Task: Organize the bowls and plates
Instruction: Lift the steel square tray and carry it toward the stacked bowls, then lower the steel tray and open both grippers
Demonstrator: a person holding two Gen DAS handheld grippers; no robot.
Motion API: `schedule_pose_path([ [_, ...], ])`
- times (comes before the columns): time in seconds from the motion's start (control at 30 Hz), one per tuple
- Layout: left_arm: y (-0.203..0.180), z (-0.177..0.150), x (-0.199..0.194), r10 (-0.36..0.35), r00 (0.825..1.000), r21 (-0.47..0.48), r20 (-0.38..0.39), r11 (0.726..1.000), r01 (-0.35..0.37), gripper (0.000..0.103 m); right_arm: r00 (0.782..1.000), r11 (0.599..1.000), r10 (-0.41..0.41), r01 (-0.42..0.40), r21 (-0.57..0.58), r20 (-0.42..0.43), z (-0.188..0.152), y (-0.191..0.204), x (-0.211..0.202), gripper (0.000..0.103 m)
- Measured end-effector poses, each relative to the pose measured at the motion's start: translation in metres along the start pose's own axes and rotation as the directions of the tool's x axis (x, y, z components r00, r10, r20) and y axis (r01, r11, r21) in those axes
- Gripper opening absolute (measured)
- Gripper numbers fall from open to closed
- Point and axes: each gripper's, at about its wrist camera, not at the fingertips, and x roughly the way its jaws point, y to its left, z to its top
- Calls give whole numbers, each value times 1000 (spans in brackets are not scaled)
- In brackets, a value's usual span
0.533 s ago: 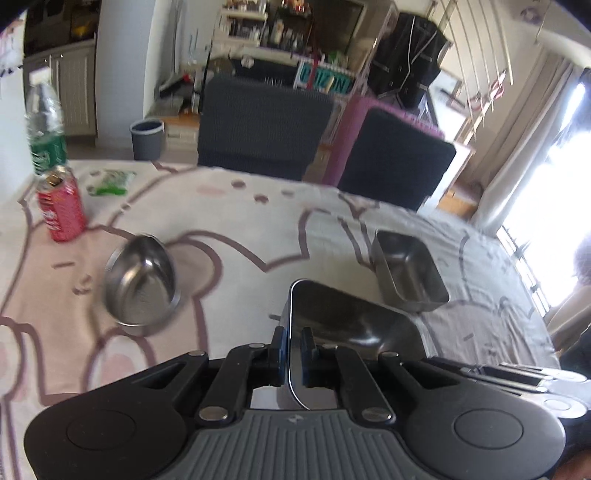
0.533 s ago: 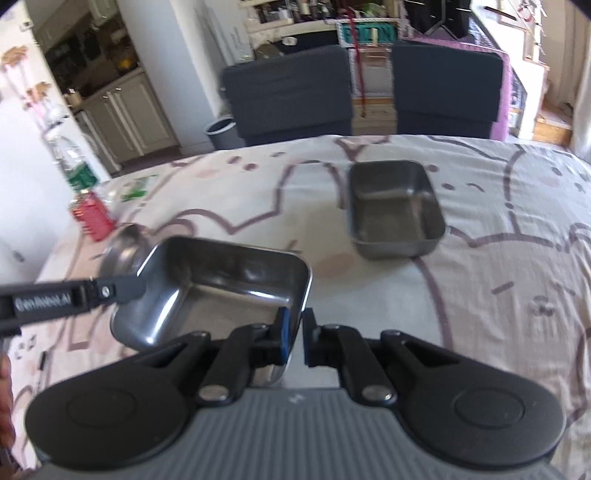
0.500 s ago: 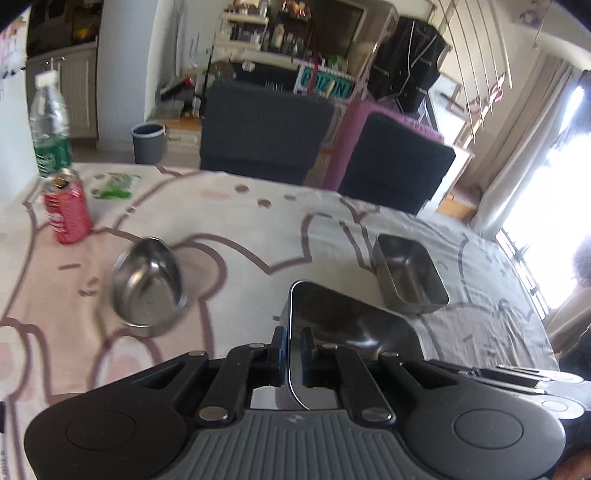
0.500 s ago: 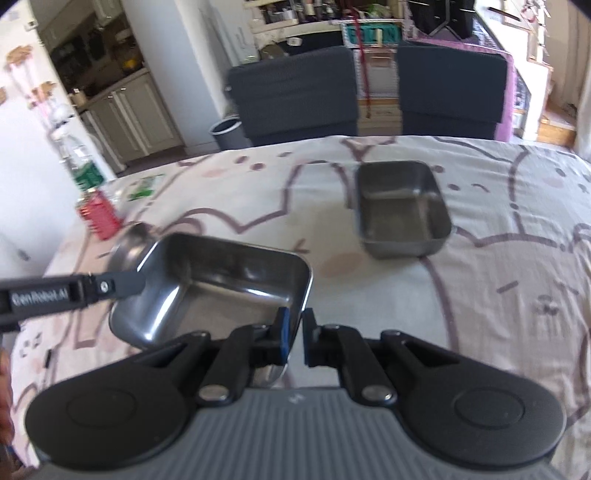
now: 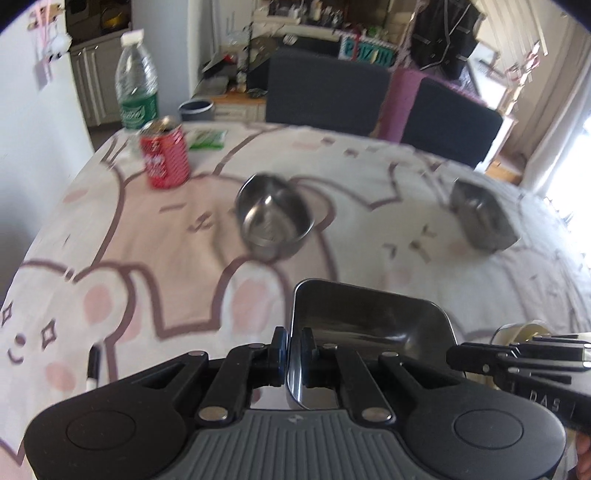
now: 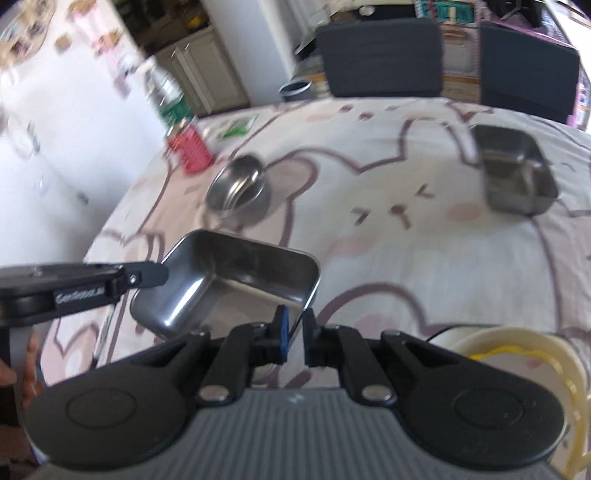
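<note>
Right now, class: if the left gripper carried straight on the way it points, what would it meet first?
Probably the round steel bowl, beyond the rectangular tray clamped in the left gripper; depth is unclear.

Home dining rm: cartoon tablecloth (image 5: 155, 258), dark chairs (image 5: 325, 92), kitchen cabinets (image 6: 207, 74), cluttered shelves (image 5: 295, 14) behind.

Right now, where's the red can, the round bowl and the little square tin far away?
red can (image 5: 165, 155), left wrist view, on its red side wall.
round bowl (image 5: 274, 220), left wrist view, on its shiny inside.
square tin (image 6: 515, 177), right wrist view, on its inside floor.
</note>
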Motion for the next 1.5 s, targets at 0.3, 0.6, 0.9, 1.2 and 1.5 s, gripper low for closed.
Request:
schedule_pose_path([
  [0.3,6,-15,12,33,998,25,-61,999,-31,9,995,998,-41,36,-57,-94,-16,18,22,10],
  [0.6,9,-20,18,39,995,17,-89,999,-37,14,991,995,-42,31,-90,-125,-27,22,28,11],
  [0.9,14,-25,23,53,991,6,-120,999,-52,14,990,991,-40,22,-132,-136,-33,28,31,10],
  [1.2,18,-26,26,51,988,-4,-145,999,-53,19,990,989,-47,27,-148,-134,-32,30,30,13],
  [1.5,16,-20,22,57,990,-7,-131,998,-58,74,985,969,-98,61,-238,-146,-32,32,30,70],
])
